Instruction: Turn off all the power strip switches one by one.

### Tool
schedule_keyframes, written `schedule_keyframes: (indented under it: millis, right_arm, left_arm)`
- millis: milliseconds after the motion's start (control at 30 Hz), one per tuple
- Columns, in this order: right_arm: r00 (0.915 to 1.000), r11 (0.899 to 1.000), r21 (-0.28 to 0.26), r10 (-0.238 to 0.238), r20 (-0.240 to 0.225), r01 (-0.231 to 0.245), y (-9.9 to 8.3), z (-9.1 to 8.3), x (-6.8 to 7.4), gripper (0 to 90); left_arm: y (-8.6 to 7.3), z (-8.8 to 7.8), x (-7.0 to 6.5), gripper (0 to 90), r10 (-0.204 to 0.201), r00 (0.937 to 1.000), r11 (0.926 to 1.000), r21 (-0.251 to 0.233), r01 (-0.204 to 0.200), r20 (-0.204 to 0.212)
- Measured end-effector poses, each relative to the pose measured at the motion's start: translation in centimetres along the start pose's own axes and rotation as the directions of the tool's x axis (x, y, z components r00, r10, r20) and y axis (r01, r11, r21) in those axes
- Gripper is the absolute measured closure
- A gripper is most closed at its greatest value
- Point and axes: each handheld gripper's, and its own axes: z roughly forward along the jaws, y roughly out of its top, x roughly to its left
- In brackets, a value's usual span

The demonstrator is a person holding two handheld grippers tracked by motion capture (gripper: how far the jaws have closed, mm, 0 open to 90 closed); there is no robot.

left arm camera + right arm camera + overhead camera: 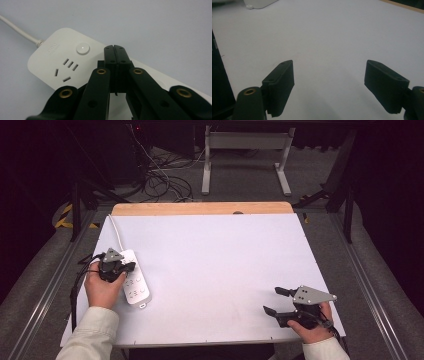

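A white power strip (135,282) lies on the left side of the table, its white cord (117,234) running toward the far edge. In the left gripper view the power strip (57,57) shows a round button (83,48) and a socket. My left gripper (115,48) is shut, jaws pressed together with nothing between them, hovering over the strip just beside the button. In the high view the left gripper (131,266) sits over the strip's far end. My right gripper (276,301) rests near the front right corner, jaws wide apart and empty; the right gripper (329,77) faces bare table.
The white table (215,265) has a wooden strip (200,208) along its far edge. A corner of the power strip (258,3) shows far off in the right gripper view. Cables (160,175) and a metal frame (245,150) lie on the floor beyond.
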Motion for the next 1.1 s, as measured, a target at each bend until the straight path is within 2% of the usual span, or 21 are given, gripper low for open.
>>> schedule_keyframes:
  millis: [100,233,467,767,900,1100]
  right_arm:
    - [1.0000,1.000,0.000,0.001,0.000,-0.001,0.00,0.00,0.00,24.3]
    - [1.0000,1.000,0.001,0.002,0.000,-0.002,-0.01,0.01,0.00,24.2]
    - [1.0000,1.000,0.001,0.000,0.001,0.000,-0.03,0.00,0.00,24.3]
    - [1.0000,1.000,-0.002,-0.003,-0.001,0.003,-0.03,-0.06,0.02,24.3]
    - [1.0000,1.000,-0.002,-0.003,0.000,0.003,-0.03,-0.09,0.01,24.3]
    - [1.0000,1.000,-0.001,-0.004,-0.001,0.004,-0.03,-0.06,0.02,24.3]
  left_arm:
    - [0.01,0.07,-0.11,90.0,0.003,1.0000,1.0000,0.004,-0.003,0.004]
    - [0.09,0.14,-0.38,90.0,0.007,0.9999,0.9999,0.010,-0.007,-0.013]
    - [0.07,0.20,-0.55,90.0,-0.006,0.9998,1.0000,0.007,0.006,-0.021]
    - [-0.06,0.09,-0.47,90.0,-0.036,0.9993,0.9993,0.010,0.036,-0.010]
    - [-0.02,0.12,-0.45,90.0,-0.025,0.9996,0.9997,0.008,0.025,-0.015]
    - [-0.11,0.20,-0.37,90.0,-0.037,0.9993,0.9993,0.010,0.037,-0.007]
